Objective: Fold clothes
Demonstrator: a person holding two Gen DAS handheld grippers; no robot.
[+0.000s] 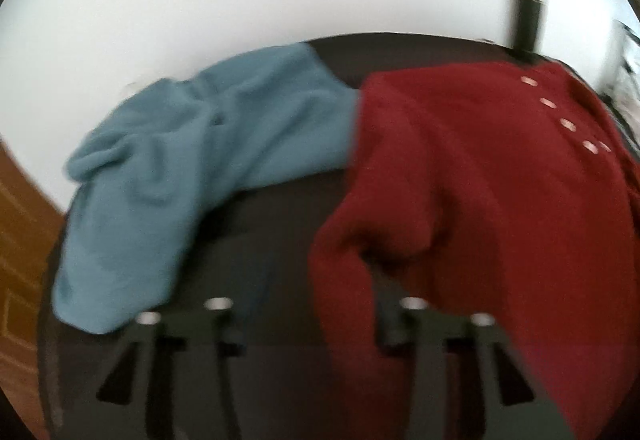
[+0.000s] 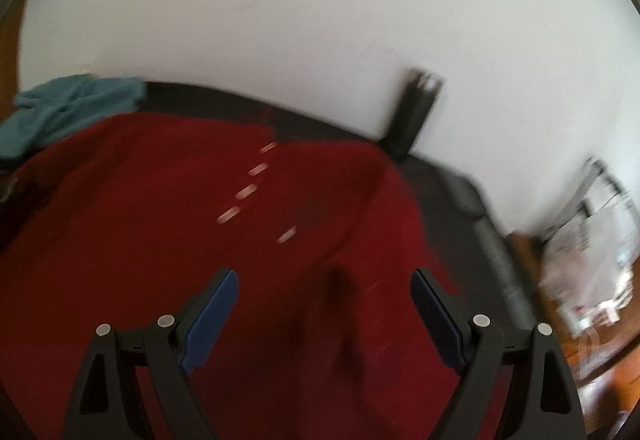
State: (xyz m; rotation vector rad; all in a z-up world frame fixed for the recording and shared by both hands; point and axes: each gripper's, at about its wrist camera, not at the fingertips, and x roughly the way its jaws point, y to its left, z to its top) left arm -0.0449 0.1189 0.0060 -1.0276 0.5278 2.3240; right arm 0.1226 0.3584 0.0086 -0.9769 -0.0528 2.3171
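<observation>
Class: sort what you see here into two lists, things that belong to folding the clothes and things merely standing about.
Belongs to the job:
red cardigan
blue garment
left gripper
right gripper

Standing about:
dark canister at the table's far edge

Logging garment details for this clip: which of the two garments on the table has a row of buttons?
The red garment: pale buttons run down its front in both views. The blue garment beside it is crumpled and shows none.
</observation>
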